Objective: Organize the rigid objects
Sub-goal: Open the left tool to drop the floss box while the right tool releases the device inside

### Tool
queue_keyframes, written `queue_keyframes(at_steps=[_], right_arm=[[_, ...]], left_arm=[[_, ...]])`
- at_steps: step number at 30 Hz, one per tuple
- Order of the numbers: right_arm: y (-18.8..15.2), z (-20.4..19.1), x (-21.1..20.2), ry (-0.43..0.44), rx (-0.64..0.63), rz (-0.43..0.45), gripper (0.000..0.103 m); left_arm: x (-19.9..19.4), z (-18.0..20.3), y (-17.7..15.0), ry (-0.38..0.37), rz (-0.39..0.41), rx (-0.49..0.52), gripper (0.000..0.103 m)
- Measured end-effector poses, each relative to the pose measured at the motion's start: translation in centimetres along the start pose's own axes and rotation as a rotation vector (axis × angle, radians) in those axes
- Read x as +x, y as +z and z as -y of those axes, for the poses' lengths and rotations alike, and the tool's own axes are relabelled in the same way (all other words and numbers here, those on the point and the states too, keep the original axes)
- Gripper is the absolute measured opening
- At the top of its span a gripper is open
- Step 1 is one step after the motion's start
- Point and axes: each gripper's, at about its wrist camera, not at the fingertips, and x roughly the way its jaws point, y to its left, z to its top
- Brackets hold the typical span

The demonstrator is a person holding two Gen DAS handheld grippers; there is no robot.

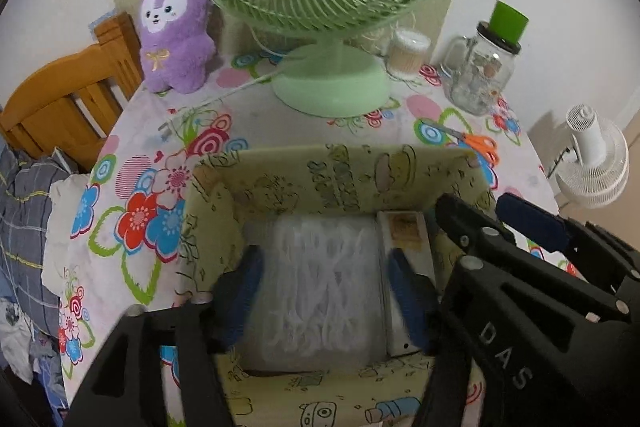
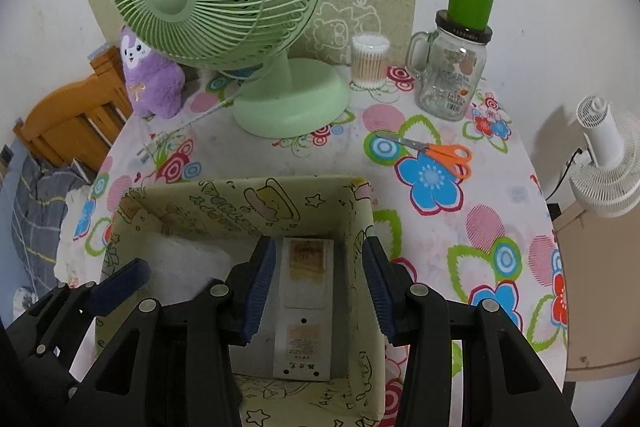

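**Both grippers down inside the storage box**

A pale yellow fabric storage box [image 2: 248, 199] printed with cartoon drawings sits on the table [image 2: 480, 227], which has a bright flower-patterned cloth over it. Both hand-held tools point steeply down into it, side by side.

The left gripper [image 1: 324, 287] has its blue pads spread either side of a white, crinkly wrapped packet [image 1: 316, 279] lying on the bottom of the box; the picture is blurred there, but the pads look clear of the packet, so it is let go. The right gripper [image 2: 320, 287] stands with its jaws parted over a long white flat box [image 2: 306, 291] with tan labels, which lies along the right-hand wall of the storage box, just beside the packet. Its pads do not touch it either.

Behind the box stands a green desk fan [image 2: 216, 7], with a purple plush toy [image 1: 172, 31] to its left. To the right are a tub of cotton swabs [image 2: 370, 61], a glass jar mug [image 2: 452, 71] with a green cup [image 2: 470, 5] upside down on its lid, and orange-handled scissors [image 2: 440, 155] lying flat on the cloth
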Motion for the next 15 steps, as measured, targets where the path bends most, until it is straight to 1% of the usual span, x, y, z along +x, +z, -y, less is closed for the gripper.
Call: queue_keyframes(at_steps=[3, 6, 13, 15], right_arm=[[-0.3, 0.0, -0.2, 0.004, 0.001, -0.003, 0.073], [-0.5, 0.2, -0.5, -0.003, 0.014, -0.003, 0.078], [-1.0, 0.7, -1.6, -0.003, 0.031, -0.001, 0.080], [-1.3, 0.9, -2.1, 0.006, 0.040, 0.007, 0.084]], left_arm=[[-0.6, 0.5, -0.3, 0.021, 0.024, 0.031, 0.091], [-0.8, 0.7, -0.3, 0.022, 0.020, 0.039, 0.093], [-1.7, 0.8, -0.7, 0.026, 0.018, 0.044, 0.095], [-2.2, 0.9, -0.9, 0.028, 0.024, 0.048, 0.095]])
